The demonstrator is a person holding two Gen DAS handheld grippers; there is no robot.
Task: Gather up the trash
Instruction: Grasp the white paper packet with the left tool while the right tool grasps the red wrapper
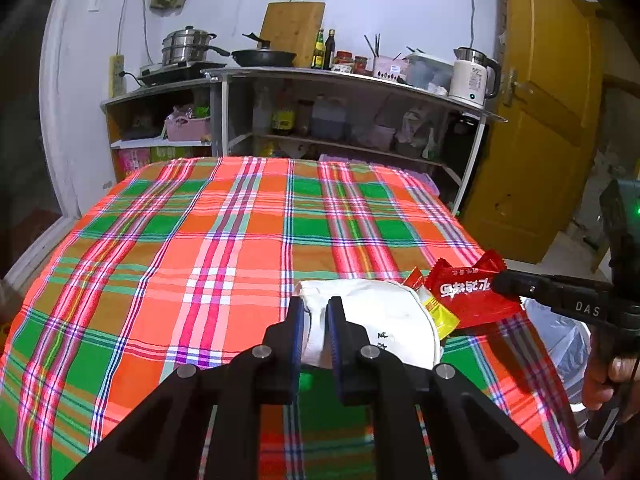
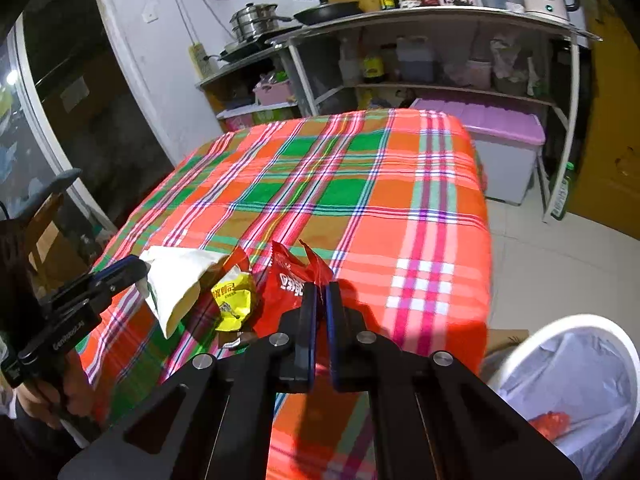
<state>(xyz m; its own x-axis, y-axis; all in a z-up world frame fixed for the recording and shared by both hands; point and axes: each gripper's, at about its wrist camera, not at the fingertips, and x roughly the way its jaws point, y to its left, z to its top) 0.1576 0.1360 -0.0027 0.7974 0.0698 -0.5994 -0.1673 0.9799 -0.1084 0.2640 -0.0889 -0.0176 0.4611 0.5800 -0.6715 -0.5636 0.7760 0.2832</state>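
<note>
One table (image 2: 420,208), one lined bin (image 2: 592,344) beside its near corner. Trash: one white bag (image 1: 380,312), one red wrapper (image 1: 472,296), one yellow wrapper (image 2: 234,300), apparently resting loose between them. Left tool (image 1: 316,320) is clamped on the bag; right tool (image 2: 321,300) is pinched on the red wrapper's edge. Risk: the thin edge slips out in transit; the yellow wrapper gets dragged off the table.

The white bin (image 2: 568,384) is cut off by the frame's edge.

My red wrapper (image 2: 286,286) is shiny plastic, my white bag (image 1: 372,316) is dull paper, and the checked tablecloth (image 1: 240,240) is soft cloth.
</note>
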